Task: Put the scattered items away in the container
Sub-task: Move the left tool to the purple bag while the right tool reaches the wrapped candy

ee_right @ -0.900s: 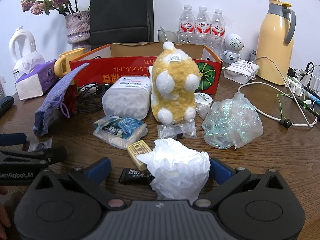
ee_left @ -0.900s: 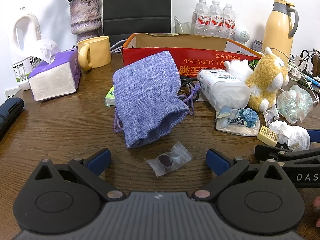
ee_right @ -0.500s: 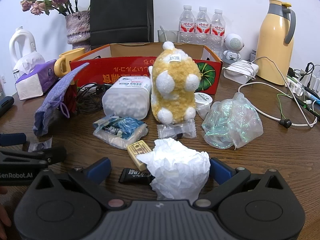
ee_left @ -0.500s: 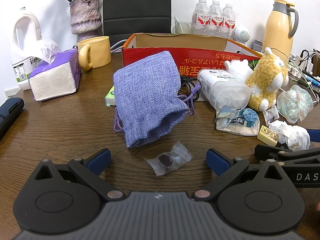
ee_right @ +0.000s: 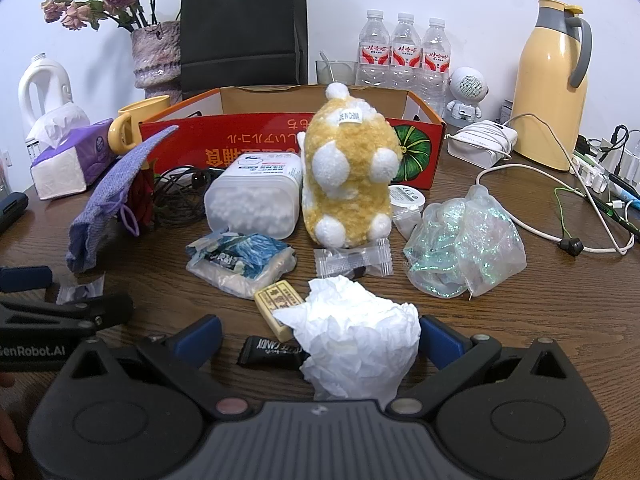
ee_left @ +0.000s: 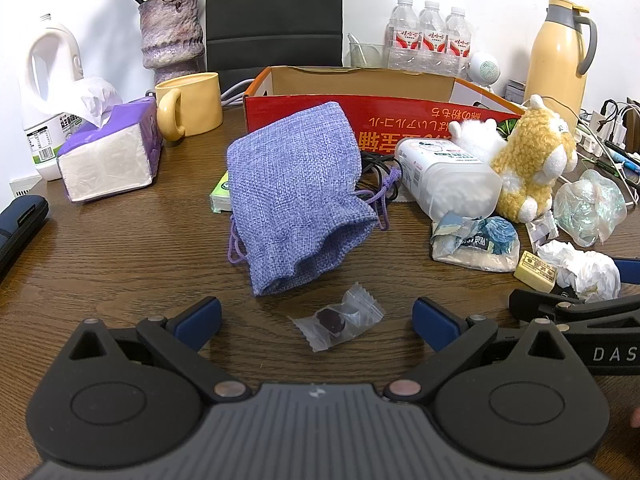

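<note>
The box (ee_left: 360, 120), red cardboard and open at the top, stands toward the far edge of the table (ee_left: 120, 264), with the scattered items spread in front of it. The pouch (ee_left: 296, 200) leans against its front wall, mouth toward the near edge. Just before the pouch lies a clear candy wrapper (ee_left: 338, 322), between the wide-apart jaws of the left gripper (ee_left: 316, 316), which touch nothing. To the right of the pouch are tangled black cords (ee_right: 180, 196), then a plastic tub (ee_right: 256, 196) of white balls lying on its side, and beside it the plush toy (ee_right: 348, 176) standing against the box. In front of these lie a torn blue packet (ee_right: 240, 264), a clear sachet (ee_right: 354, 262), a yellow block (ee_right: 280, 304) and a black candy bar (ee_right: 272, 352). A crumpled tissue (ee_right: 356, 340) sits between the spread jaws of the right gripper (ee_right: 320, 336); whether the pads touch it I cannot tell. An iridescent bag (ee_right: 464, 248) lies right of the toy. A mug (ee_left: 190, 104) and tissue pack (ee_left: 112, 156) stand toward the left edge, a thermos (ee_right: 554, 84) at the far right corner.
</note>
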Demonstrator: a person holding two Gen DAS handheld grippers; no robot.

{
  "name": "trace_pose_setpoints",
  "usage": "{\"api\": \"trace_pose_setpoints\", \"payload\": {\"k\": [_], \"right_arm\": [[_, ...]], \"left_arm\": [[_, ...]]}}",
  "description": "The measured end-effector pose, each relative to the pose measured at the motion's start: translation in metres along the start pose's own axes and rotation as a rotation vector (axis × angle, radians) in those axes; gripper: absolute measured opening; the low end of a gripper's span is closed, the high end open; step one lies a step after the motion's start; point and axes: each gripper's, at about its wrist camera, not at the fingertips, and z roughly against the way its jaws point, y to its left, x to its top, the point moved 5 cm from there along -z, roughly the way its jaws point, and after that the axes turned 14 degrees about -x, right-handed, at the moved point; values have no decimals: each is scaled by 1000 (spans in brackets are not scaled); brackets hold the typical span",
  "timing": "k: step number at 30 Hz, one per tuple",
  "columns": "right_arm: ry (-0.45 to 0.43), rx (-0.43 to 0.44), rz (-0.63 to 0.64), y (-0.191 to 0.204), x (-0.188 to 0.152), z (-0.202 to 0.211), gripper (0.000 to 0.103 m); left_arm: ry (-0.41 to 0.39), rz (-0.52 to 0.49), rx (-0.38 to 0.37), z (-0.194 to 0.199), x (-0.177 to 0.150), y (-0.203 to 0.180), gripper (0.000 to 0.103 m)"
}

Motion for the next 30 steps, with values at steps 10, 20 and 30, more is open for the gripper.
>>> {"api": "trace_pose_setpoints", "payload": {"k": [10,20,30], "right_arm": [[-108,36,60,-9,3,35,101],[-201,351,101,30,15,77,90],[-156,393,312,128,13,39,62]], "left_arm": [[-129,36,-103,39,2,12,103],[-216,5,12,72,17,64,103],[-241,62,71,87,12,91,103]]}}
